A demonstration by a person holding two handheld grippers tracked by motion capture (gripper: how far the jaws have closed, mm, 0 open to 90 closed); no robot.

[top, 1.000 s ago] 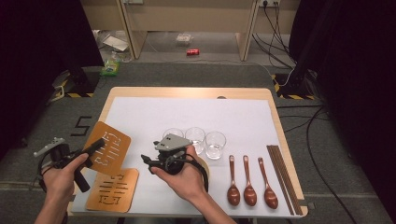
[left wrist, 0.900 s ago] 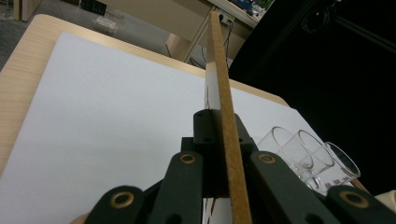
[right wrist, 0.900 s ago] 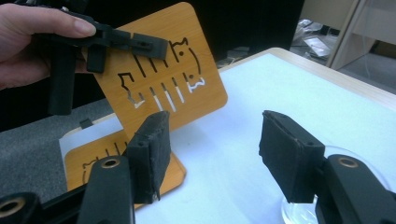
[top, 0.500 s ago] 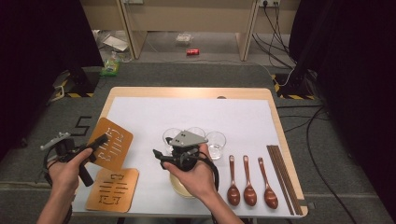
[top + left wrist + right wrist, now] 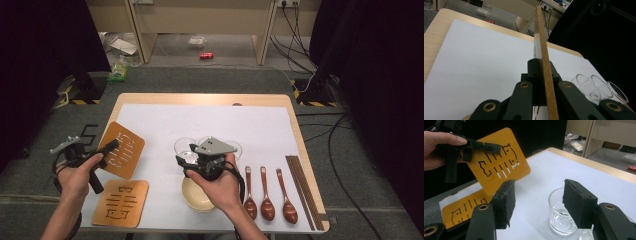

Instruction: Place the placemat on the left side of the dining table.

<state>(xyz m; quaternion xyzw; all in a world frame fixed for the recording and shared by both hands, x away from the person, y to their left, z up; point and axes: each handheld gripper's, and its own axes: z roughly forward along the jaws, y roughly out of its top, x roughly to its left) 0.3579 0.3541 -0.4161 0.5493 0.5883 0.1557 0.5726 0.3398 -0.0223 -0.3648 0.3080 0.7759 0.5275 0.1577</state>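
Left gripper (image 5: pixel 111 148) clamps a wooden coaster (image 5: pixel 121 150); right gripper (image 5: pixel 186 161) hangs open by the glasses.

Held coaster sits lifted and tilted at left of the high view, just above a second coaster (image 5: pixel 121 203) lying flat at lower left on the white sheet (image 5: pixel 210 125). In the left gripper view the jaws pinch the coaster's thin edge, closed tight on it. Right gripper sits mid-frame, jaws spread wide with nothing between them; in its own view a glass (image 5: pixel 560 212) stands just beyond them. Cream bowl (image 5: pixel 197 197) shows under the right hand (image 5: pixel 220 187), three spoons (image 5: pixel 267 195) and chopsticks (image 5: pixel 302 190) at lower right.
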